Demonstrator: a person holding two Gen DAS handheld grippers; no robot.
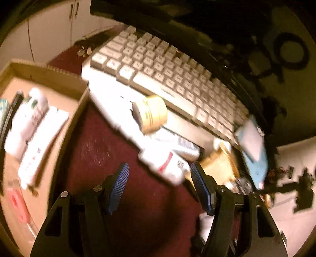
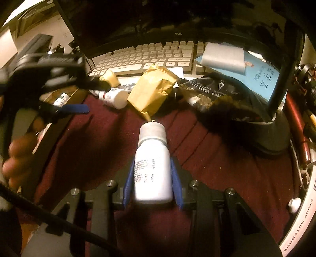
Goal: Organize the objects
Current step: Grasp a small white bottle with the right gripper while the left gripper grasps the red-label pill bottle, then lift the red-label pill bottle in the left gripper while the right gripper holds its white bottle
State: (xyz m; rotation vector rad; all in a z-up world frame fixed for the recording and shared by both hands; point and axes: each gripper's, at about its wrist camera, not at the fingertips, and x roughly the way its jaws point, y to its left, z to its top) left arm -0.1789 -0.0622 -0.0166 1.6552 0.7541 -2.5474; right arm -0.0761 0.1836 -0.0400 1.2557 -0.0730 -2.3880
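Note:
My right gripper (image 2: 152, 164) is shut on a white pill bottle (image 2: 152, 170) with a grey cap, held above the dark red cloth (image 2: 227, 178). My left gripper (image 1: 160, 168) is open and empty above the cloth, close to a lying white bottle (image 1: 167, 164); it also shows at the left of the right wrist view (image 2: 79, 98). A cardboard box (image 1: 65, 122) at the left holds several white boxes and tubes. A tape roll (image 1: 152, 114) rests against the keyboard (image 1: 167, 73). A crumpled tan packet (image 2: 156, 93) lies beside a white bottle (image 2: 114, 97).
A monitor (image 2: 177, 17) stands behind the keyboard. A blue booklet (image 2: 262, 75) and a black foil bag (image 2: 213, 93) lie at the right. A black stand (image 2: 276, 134) and a notebook (image 2: 302, 221) sit at the far right.

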